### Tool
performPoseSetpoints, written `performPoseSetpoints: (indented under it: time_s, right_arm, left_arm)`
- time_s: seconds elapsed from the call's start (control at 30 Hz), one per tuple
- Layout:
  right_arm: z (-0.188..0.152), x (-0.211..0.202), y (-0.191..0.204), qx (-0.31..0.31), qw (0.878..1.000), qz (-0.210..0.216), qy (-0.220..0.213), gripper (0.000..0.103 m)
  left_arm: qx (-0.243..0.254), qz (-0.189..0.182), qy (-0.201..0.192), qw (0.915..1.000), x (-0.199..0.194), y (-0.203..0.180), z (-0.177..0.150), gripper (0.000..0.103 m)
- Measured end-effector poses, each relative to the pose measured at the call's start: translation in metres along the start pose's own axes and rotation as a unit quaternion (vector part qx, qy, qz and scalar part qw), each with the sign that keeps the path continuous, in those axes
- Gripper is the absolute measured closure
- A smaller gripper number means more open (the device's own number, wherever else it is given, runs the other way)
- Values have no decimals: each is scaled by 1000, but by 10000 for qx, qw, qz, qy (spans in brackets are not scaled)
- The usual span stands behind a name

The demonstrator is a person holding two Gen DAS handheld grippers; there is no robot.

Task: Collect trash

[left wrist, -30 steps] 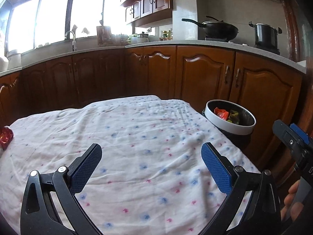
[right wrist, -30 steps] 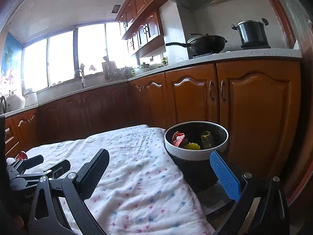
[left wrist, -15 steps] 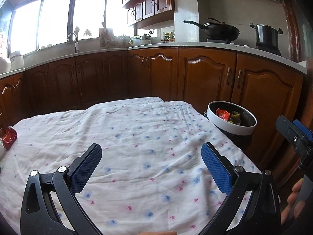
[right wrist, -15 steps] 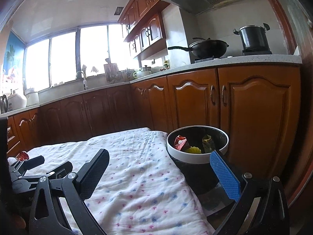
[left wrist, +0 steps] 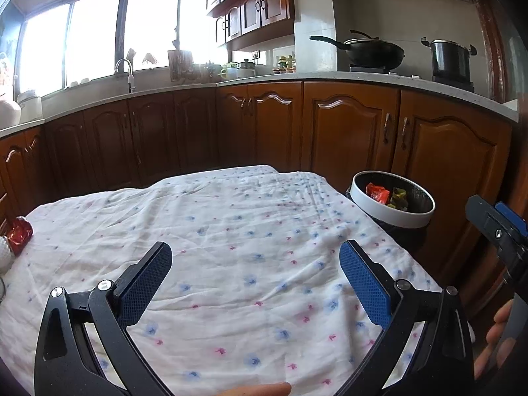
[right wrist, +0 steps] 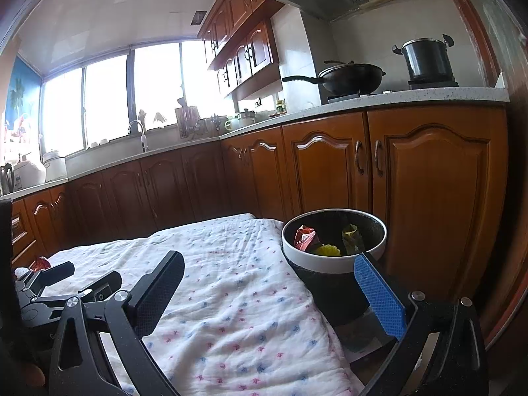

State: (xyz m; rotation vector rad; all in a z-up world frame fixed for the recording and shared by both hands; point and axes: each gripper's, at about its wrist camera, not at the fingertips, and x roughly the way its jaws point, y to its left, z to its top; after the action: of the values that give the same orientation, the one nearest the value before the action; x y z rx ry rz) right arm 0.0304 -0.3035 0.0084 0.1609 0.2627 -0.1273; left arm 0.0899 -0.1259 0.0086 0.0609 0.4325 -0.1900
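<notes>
A black bin with a white rim [left wrist: 392,215] [right wrist: 333,262] stands off the table's right side, holding red, yellow and green wrappers. A red crumpled wrapper [left wrist: 19,234] [right wrist: 41,263] lies at the table's far left edge beside something white. My left gripper [left wrist: 255,264] hangs open over the floral cloth [left wrist: 231,231], nothing between its fingers. My right gripper [right wrist: 269,275] is open too, low at the table's right edge, its blue pad [right wrist: 379,297] in front of the bin. The left gripper [right wrist: 66,279] shows at the left of the right wrist view.
Brown cabinets [left wrist: 346,132] and a counter with a sink tap [left wrist: 127,69] wrap round the back. A wok [left wrist: 373,51] and a pot [left wrist: 450,59] sit on the stove at the right. A person's fingers [left wrist: 498,330] show at the right edge.
Both views have tilted up a little, so the table and the bin sit lower in frame. More of the red wrapper at the left edge now shows. Both grippers stay open.
</notes>
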Motion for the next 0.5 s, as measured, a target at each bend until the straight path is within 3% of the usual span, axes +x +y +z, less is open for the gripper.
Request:
performPoseSetpoints:
  time_s: [0.5]
  right_arm:
    - [-1, 1, 1, 20, 10000, 20, 20, 0]
  left_arm:
    - [20, 74, -20, 10000, 0, 1, 0, 0]
